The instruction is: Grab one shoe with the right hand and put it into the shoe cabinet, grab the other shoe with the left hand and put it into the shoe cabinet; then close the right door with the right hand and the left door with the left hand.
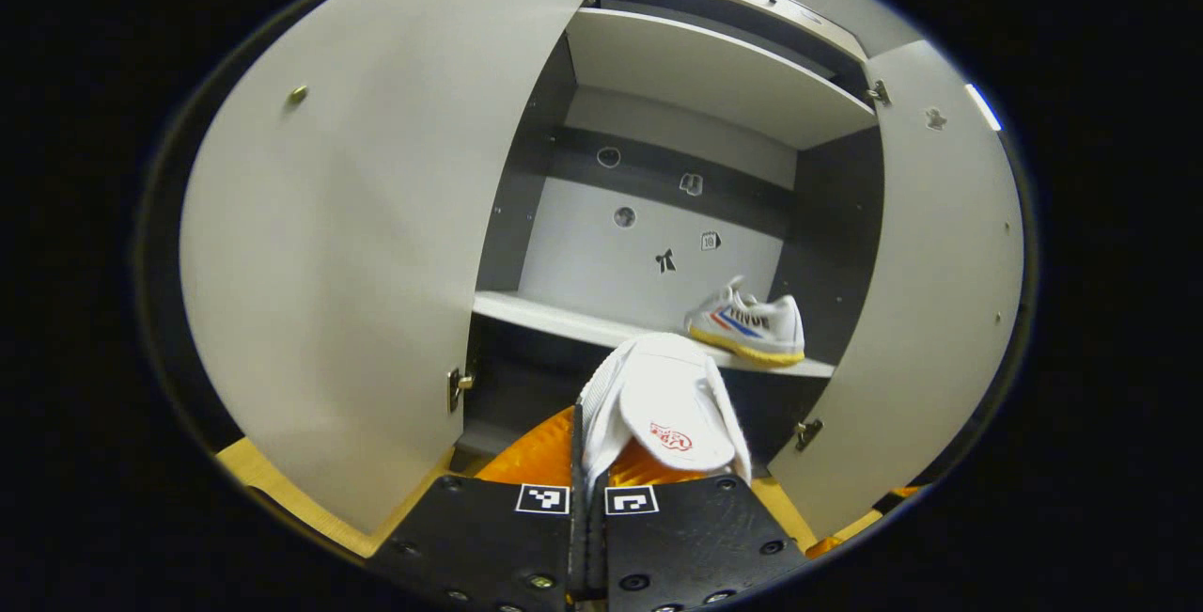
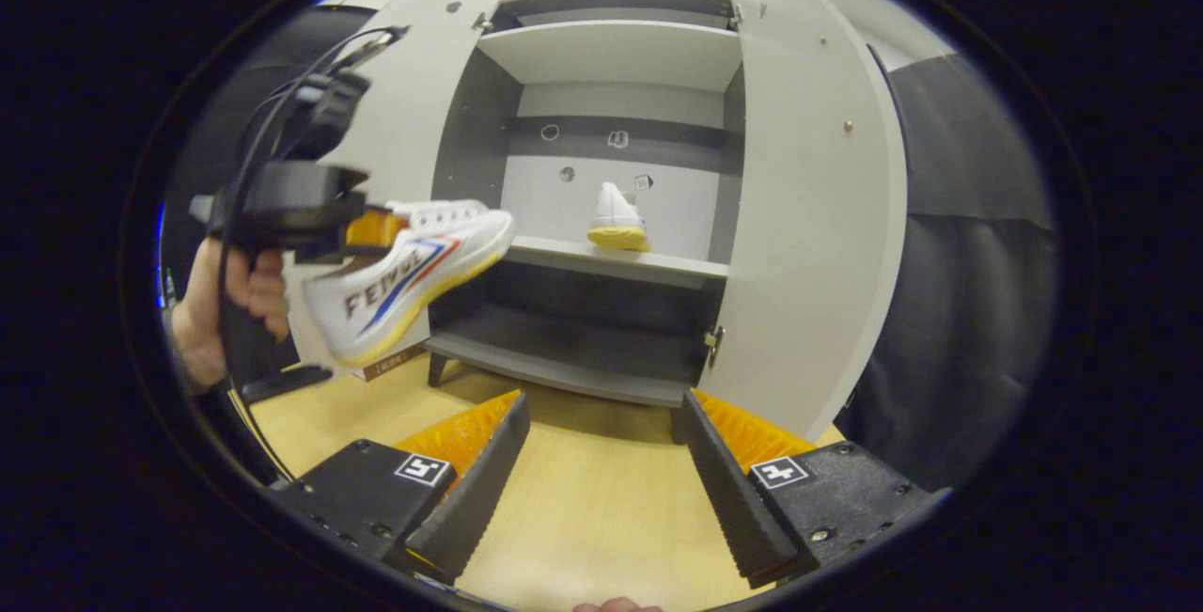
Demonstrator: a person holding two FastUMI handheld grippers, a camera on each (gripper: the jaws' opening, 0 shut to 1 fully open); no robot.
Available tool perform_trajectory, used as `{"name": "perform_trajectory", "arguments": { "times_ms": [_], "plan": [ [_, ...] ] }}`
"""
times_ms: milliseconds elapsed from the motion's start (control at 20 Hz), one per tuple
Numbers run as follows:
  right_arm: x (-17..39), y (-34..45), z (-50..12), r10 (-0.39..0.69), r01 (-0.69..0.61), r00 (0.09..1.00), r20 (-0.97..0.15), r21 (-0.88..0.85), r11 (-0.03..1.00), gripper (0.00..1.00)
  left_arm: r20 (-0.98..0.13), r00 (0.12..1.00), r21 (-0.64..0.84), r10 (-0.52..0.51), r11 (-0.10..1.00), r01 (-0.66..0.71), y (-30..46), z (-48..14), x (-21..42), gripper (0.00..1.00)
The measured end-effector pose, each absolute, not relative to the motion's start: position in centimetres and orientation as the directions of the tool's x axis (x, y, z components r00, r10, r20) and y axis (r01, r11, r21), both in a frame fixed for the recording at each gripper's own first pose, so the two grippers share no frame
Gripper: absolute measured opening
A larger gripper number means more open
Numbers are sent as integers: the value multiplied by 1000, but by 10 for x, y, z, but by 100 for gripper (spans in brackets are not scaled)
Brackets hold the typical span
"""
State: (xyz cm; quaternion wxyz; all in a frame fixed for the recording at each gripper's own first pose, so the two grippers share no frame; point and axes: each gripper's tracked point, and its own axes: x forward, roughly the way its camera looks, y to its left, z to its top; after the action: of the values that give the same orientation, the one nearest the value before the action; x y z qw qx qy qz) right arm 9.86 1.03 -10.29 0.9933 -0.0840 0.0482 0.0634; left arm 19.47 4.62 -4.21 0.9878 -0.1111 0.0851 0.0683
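Observation:
My left gripper [image 1: 590, 476] is shut on a white shoe [image 1: 663, 405], pinching its heel collar and holding it in the air before the open cabinet. From the right gripper view, that shoe [image 2: 404, 278] hangs tilted at the left, carried by the left gripper [image 2: 371, 228] in a person's hand [image 2: 235, 297]. A second white shoe with a yellow sole [image 1: 749, 322] rests on the middle shelf [image 1: 564, 319] at its right end; the same shoe [image 2: 617, 217] stands on the shelf [image 2: 658, 264] ahead. My right gripper [image 2: 601, 447] is open above the wooden floor, nothing between its fingers.
Both cabinet doors stand open: the left door [image 1: 348, 245] and the right door [image 1: 940, 283], the latter also close at the right [image 2: 808, 180]. A lower shelf [image 2: 564, 358] lies near the wooden floor [image 2: 583, 509]. An upper shelf [image 1: 714, 76] spans the top.

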Motion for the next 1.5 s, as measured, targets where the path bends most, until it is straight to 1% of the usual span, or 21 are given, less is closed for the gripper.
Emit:
{"name": "perform_trajectory", "arguments": {
  "times_ms": [50,100,150,300,500,800,950,1200,1250,1300,1350,1400,1450,1500],
  "plan": [
    [97,12,-103,118,-133,988,-104,-156,979,100,-168,974,-185,150,966,-181,52,-28,213,12],
    [95,13,-104,121,-135,987,-105,-146,980,100,-170,972,-179,162,965,-192,53,-19,232,12],
    [94,14,-105,122,-136,987,-107,-135,981,100,-194,970,-188,146,965,-182,51,-11,254,0],
    [90,11,-105,109,-123,988,-109,-126,984,100,-271,958,-193,89,970,-145,42,-7,308,0],
    [89,-4,-99,70,-81,993,-93,-117,990,100,-338,932,-70,127,985,-159,46,-14,361,0],
    [91,-29,-98,10,-17,996,-93,-69,997,100,-477,865,-13,158,982,-187,50,-49,398,0],
    [93,-35,-99,-5,-1,995,-95,-71,997,100,-528,837,-10,146,984,-177,47,-60,408,0],
    [96,-33,-98,-2,-4,994,-106,-57,998,100,-608,785,-10,122,987,-162,44,-73,409,0],
    [96,-32,-97,0,-7,994,-107,-58,998,100,-613,782,-19,111,988,-156,42,-73,409,6],
    [97,-30,-96,2,-9,994,-108,-60,998,100,-610,783,-10,120,987,-160,45,-71,408,10],
    [97,-29,-97,5,-12,994,-111,-62,998,100,-618,779,-20,105,989,-149,43,-71,406,18],
    [96,-27,-97,11,-19,993,-117,-61,998,100,-612,783,-10,113,988,-151,45,-68,403,19],
    [96,-26,-97,15,-22,993,-119,-59,998,100,-604,790,-17,99,990,-137,43,-63,399,29],
    [95,-25,-96,18,-24,993,-116,-55,998,100,-596,798,-19,87,992,-122,42,-58,394,33]
  ]
}}
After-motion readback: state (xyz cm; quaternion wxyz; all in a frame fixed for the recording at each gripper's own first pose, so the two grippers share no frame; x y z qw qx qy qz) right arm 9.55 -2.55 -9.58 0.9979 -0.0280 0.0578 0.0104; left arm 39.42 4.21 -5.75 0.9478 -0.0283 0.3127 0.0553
